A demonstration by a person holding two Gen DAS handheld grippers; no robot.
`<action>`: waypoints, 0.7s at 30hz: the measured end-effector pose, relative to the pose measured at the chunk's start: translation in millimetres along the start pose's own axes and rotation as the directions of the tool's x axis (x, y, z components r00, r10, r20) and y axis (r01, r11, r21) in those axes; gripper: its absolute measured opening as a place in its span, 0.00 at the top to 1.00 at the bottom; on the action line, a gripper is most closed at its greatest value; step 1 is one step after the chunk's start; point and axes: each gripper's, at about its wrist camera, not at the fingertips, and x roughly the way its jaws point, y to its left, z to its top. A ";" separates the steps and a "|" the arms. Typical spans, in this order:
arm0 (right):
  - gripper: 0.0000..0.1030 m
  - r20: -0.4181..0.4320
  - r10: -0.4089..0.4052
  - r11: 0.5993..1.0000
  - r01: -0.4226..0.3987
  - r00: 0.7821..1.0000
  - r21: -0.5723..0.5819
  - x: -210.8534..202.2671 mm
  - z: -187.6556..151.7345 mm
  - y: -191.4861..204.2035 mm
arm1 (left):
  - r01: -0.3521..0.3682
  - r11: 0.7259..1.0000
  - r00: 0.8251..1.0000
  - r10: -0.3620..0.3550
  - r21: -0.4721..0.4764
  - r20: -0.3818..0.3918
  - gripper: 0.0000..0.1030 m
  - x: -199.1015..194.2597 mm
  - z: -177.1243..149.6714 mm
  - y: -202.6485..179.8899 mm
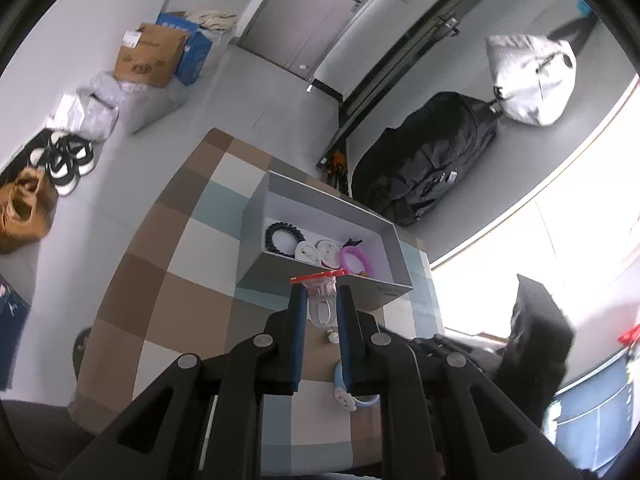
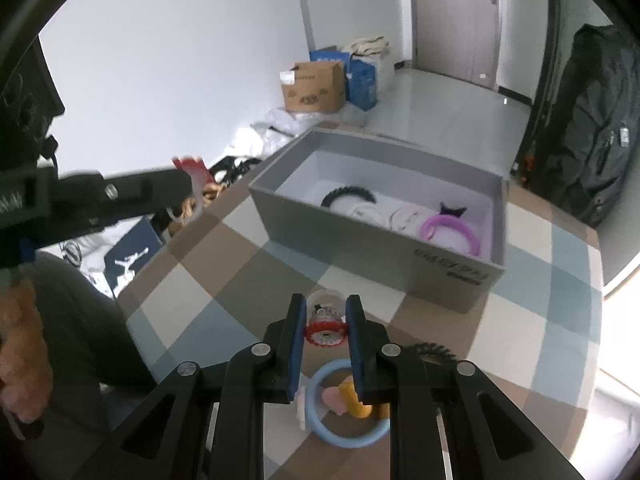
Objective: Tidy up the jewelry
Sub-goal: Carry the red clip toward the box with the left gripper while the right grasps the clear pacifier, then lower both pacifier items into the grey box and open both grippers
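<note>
My left gripper [image 1: 319, 296] is shut on a clear plastic ring with a red top [image 1: 319, 285], held above the table just short of the grey box [image 1: 384, 292]. In the right wrist view the left gripper [image 2: 188, 192] with its ring [image 2: 194, 176] hangs at the left. The box [image 2: 360, 236] holds a black bracelet [image 2: 348, 194], white bangles [image 2: 384, 214] and a purple bracelet [image 2: 450, 230]. My right gripper [image 2: 325, 326] is shut on a second ring with a red toothed top [image 2: 325, 332], low over the checked tablecloth [image 2: 208, 264].
A light blue bangle [image 2: 340, 436] with pink and yellow charms lies on the cloth under my right gripper, and a black toothed piece [image 2: 436, 348] is beside it. The table edge runs along the left. Cardboard boxes [image 2: 314, 86], shoes and black bags stand on the floor.
</note>
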 end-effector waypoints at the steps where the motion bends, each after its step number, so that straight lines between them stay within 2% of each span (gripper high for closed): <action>1: 0.82 0.006 0.003 1.000 -0.003 1.000 0.004 -2.4 0.6 -1.6 | -0.004 1.000 1.000 0.004 0.012 -0.002 0.90 1.4 -0.4 -3.0; 8: 0.82 0.085 0.028 0.998 -0.033 0.996 0.055 -28.3 10.6 -21.7 | -0.029 0.997 0.999 0.030 0.073 -0.016 0.90 13.3 3.6 -21.0; 14: 0.82 0.136 0.054 0.992 -0.068 0.989 0.103 -37.6 29.1 -41.8 | -0.047 0.992 0.999 0.049 0.119 -0.017 0.90 22.7 20.4 -38.8; 21: 0.82 0.182 0.062 0.986 -0.088 0.981 0.138 -36.6 54.0 -62.3 | -0.057 0.991 0.997 0.063 0.124 -0.047 0.90 47.7 39.9 -43.3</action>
